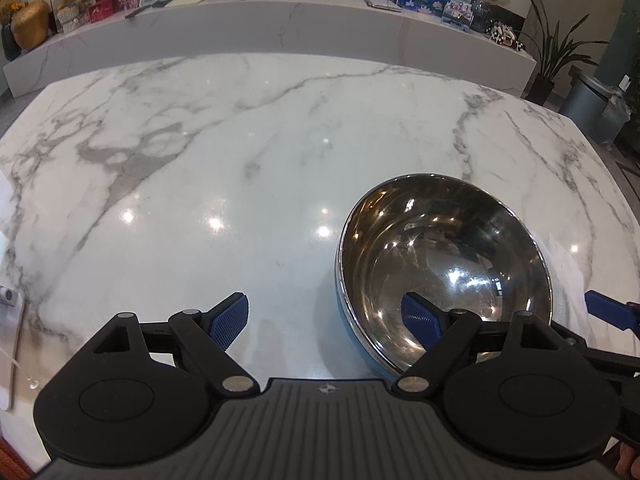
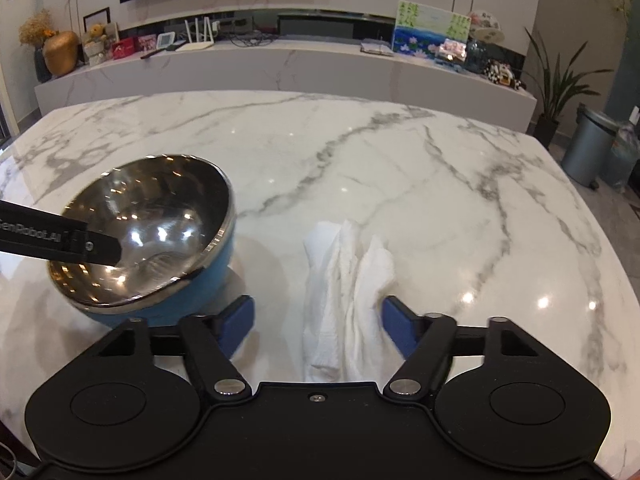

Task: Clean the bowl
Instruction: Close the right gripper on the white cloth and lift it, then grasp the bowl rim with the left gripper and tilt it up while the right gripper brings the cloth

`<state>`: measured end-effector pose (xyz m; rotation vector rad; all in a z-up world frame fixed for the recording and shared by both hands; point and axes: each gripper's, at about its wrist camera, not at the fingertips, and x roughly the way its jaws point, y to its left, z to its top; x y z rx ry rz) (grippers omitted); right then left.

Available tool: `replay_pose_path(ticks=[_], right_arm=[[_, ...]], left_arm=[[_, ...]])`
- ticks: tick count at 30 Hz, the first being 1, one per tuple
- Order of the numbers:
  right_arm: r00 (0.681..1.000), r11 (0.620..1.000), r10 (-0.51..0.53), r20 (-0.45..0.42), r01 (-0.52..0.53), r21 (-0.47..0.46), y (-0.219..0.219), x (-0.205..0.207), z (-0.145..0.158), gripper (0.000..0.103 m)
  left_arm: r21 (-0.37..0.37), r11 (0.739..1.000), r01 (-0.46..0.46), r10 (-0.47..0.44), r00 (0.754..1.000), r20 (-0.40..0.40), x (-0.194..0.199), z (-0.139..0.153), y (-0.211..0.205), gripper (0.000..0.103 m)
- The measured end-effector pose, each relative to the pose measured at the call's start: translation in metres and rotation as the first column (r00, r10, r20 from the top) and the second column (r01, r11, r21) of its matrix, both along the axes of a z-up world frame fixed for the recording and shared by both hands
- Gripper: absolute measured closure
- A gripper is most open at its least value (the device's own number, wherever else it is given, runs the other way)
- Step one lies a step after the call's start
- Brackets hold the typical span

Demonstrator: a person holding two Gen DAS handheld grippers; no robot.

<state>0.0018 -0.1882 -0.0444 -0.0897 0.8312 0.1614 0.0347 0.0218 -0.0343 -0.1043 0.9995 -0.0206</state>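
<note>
Left gripper [image 1: 324, 320] jaws wide apart: bare marble table [image 1: 240, 152] btwn them and ahead, free path fwd and to the left. Its right finger [image 1: 420, 316] sits inside the bowl [image 1: 440, 256], so bowl wall blocks any closing or rightward move.

Right gripper [image 2: 318, 324] jaws spread w/ crumpled white cloth [image 2: 344, 288] btwn them, nothing else in the gap. Left of its jaws the tilted bowl stands close; right of jaws and fwd past cloth, open marble.
</note>
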Motion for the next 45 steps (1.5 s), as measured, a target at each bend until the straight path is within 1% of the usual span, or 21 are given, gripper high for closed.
replay_pose_path(ticks=[1,2,3,5,9,14,16,19,20,21,22,26,29,33,39,42,43,45], right_arm=[[1.000,1.000,-0.002,-0.004,0.002,0.002,-0.001,0.001,-0.002,0.040],[1.000,1.000,-0.002,-0.009,0.002,0.005,-0.002,0.002,-0.003,0.046],[1.000,1.000,-0.003,-0.014,0.003,0.006,-0.002,0.004,-0.005,0.056],[1.000,1.000,-0.006,-0.022,0.006,0.006,-0.003,0.005,-0.007,0.067],[1.000,1.000,-0.013,-0.024,0.013,0.010,-0.007,0.006,-0.010,0.079],[1.000,1.000,0.000,-0.013,0.000,0.009,-0.008,0.006,-0.008,0.082],[1.000,1.000,0.003,0.012,-0.003,0.010,-0.007,0.004,-0.002,0.083],[0.997,0.999,0.019,0.076,-0.021,0.028,-0.004,0.000,0.016,0.083],[0.994,0.999,0.031,0.100,-0.035,0.035,-0.002,-0.002,0.023,0.083],[0.991,0.998,0.047,0.127,-0.053,0.042,0.000,-0.004,0.030,0.083],[0.986,0.996,0.063,0.153,-0.071,0.049,0.003,-0.006,0.037,0.083],[0.969,0.983,0.152,0.196,-0.168,0.068,0.018,-0.009,0.053,0.083],[0.961,0.969,0.218,0.171,-0.234,0.075,0.032,-0.011,0.048,0.083],[0.954,0.965,0.250,0.167,-0.261,0.042,0.040,-0.016,0.043,0.082],[0.960,0.969,0.242,0.144,-0.247,0.015,0.036,-0.019,0.041,0.083],[0.963,0.972,0.235,0.132,-0.236,-0.003,0.033,-0.024,0.037,0.083],[0.964,0.972,0.233,0.127,-0.234,-0.007,0.033,-0.025,0.036,0.083],[0.966,0.973,0.228,0.119,-0.229,-0.009,0.031,-0.027,0.034,0.083]], left_arm=[[0.001,1.000,0.002,-0.002,1.000,-0.006,0.001,-0.002,-0.001,0.019],[0.001,1.000,0.005,-0.005,1.000,-0.013,0.002,-0.003,-0.001,0.019],[0.002,1.000,0.007,-0.006,1.000,-0.018,0.002,-0.005,-0.001,0.019],[0.002,1.000,0.010,-0.009,1.000,-0.025,0.003,-0.007,-0.002,0.019],[0.000,1.000,0.013,-0.013,0.999,-0.034,0.004,-0.011,-0.002,0.019],[-0.008,1.000,0.014,-0.014,0.999,-0.041,0.007,-0.012,-0.001,0.019],[-0.013,1.000,0.014,-0.014,0.999,-0.039,0.006,-0.011,0.000,0.019],[-0.025,1.000,0.015,-0.016,0.999,-0.034,0.004,-0.010,0.001,0.020],[-0.028,1.000,0.015,-0.016,0.999,-0.033,0.004,-0.010,0.001,0.026],[-0.030,0.999,0.016,-0.017,0.999,-0.032,0.003,-0.009,0.001,0.030],[-0.032,0.999,0.016,-0.017,0.999,-0.032,0.003,-0.009,0.001,0.033],[-0.041,0.999,0.010,-0.011,0.999,-0.032,0.005,-0.009,0.002,0.033],[-0.070,0.998,-0.001,-0.003,0.999,-0.051,0.004,-0.011,0.005,0.033],[-0.106,0.994,-0.024,0.017,0.998,-0.061,0.004,-0.013,0.010,0.032],[-0.191,0.981,-0.040,0.026,0.997,-0.075,0.005,-0.013,0.016,0.031],[-0.202,0.979,-0.025,0.014,0.998,-0.057,0.003,-0.012,0.015,0.032],[-0.199,0.980,-0.010,0.001,0.999,-0.048,0.002,-0.010,0.012,0.034],[-0.193,0.981,0.023,-0.029,0.999,-0.029,0.001,-0.007,0.007,0.043]])
